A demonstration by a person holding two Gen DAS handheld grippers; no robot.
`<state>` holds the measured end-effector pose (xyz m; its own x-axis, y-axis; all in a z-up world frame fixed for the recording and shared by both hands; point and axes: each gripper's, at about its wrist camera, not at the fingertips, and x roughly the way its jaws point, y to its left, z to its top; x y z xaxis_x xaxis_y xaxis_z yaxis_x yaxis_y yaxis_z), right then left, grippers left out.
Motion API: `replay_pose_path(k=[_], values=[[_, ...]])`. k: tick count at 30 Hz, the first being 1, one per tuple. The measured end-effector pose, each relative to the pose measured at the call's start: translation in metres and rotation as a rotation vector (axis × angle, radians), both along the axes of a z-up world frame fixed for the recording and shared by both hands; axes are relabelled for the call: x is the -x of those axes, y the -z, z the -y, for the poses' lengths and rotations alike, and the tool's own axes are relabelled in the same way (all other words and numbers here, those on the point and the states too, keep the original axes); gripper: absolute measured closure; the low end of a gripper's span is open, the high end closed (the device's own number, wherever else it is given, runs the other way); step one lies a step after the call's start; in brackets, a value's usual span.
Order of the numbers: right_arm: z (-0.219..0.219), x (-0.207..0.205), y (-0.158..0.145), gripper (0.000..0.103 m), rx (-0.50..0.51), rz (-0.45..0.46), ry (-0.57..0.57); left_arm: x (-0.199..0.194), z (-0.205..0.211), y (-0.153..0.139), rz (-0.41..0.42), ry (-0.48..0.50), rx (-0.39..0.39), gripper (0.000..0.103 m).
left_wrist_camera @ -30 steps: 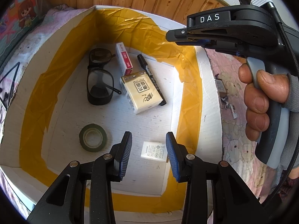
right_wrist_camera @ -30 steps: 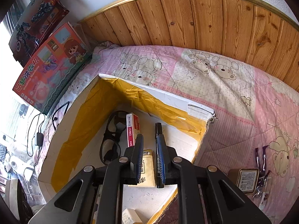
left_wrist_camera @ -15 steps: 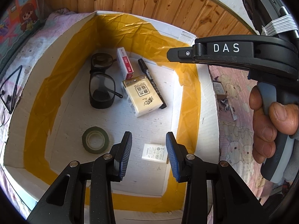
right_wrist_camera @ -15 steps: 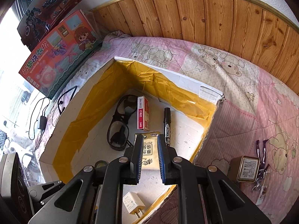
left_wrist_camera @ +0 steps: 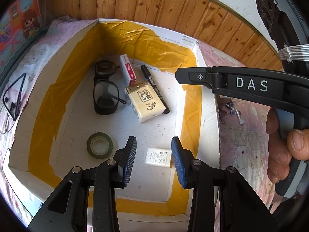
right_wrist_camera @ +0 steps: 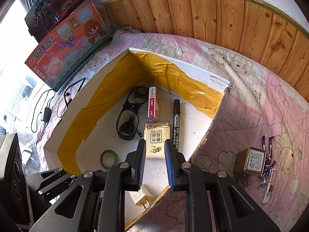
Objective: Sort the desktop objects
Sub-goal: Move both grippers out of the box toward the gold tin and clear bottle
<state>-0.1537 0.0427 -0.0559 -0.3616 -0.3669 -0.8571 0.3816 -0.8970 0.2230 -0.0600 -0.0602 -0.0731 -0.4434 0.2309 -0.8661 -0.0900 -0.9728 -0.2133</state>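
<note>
A white box (left_wrist_camera: pixel 206 116) lined with yellow tape holds black glasses (left_wrist_camera: pixel 105 89), a red and white staple box (left_wrist_camera: pixel 127 70), a black marker (left_wrist_camera: pixel 154 89), a yellow tissue pack (left_wrist_camera: pixel 146 101), a green tape roll (left_wrist_camera: pixel 99 145) and a white charger (left_wrist_camera: pixel 158 156). My left gripper (left_wrist_camera: pixel 153 160) is open and empty above the charger. My right gripper (right_wrist_camera: pixel 154 164) is open and empty above the box's near edge; the tissue pack (right_wrist_camera: pixel 156 139) shows between its fingers. Its body (left_wrist_camera: pixel 241 83) shows in the left wrist view. A small tin (right_wrist_camera: pixel 251 161) and a nail clipper with keys (right_wrist_camera: pixel 267 168) lie on the pink quilt outside the box.
The pink bear-print quilt (right_wrist_camera: pixel 260 100) covers the surface. A toy washing machine carton (right_wrist_camera: pixel 65 42) and a dark carton (right_wrist_camera: pixel 58 5) stand at the far left. Black earphones (left_wrist_camera: pixel 13 98) and cables lie left of the box. A wooden wall panel (right_wrist_camera: pixel 222 19) runs behind.
Both grippers have pulled back and risen, so more of the box shows. My right gripper's jaws have opened a little wider. The objects in the box have not moved.
</note>
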Motion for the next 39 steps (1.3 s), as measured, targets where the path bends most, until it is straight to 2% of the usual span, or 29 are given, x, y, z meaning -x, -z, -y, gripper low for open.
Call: replay_pose_path(k=[4, 8, 16, 23, 36, 39], values=[[0.000, -0.010, -0.003, 0.080, -0.006, -0.004, -0.017, -0.007, -0.002, -0.003, -0.017, 0.000, 0.008, 0.063], [-0.001, -0.021, -0.006, 0.073, -0.013, -0.014, -0.037, -0.015, -0.003, -0.008, -0.036, -0.003, 0.008, 0.063], [-0.003, -0.044, -0.015, 0.072, -0.023, -0.036, -0.077, -0.034, -0.011, -0.021, -0.089, 0.002, 0.031, 0.063], [-0.003, -0.068, -0.022, 0.069, -0.031, -0.061, -0.111, -0.048, -0.007, -0.035, -0.139, -0.040, 0.046, 0.063], [-0.014, -0.110, -0.042, 0.062, -0.024, -0.124, -0.159, -0.077, -0.015, -0.049, -0.168, -0.072, 0.047, 0.063], [-0.020, -0.122, -0.046, 0.057, -0.019, -0.149, -0.167, -0.085, -0.018, -0.050, -0.169, -0.082, 0.065, 0.063]])
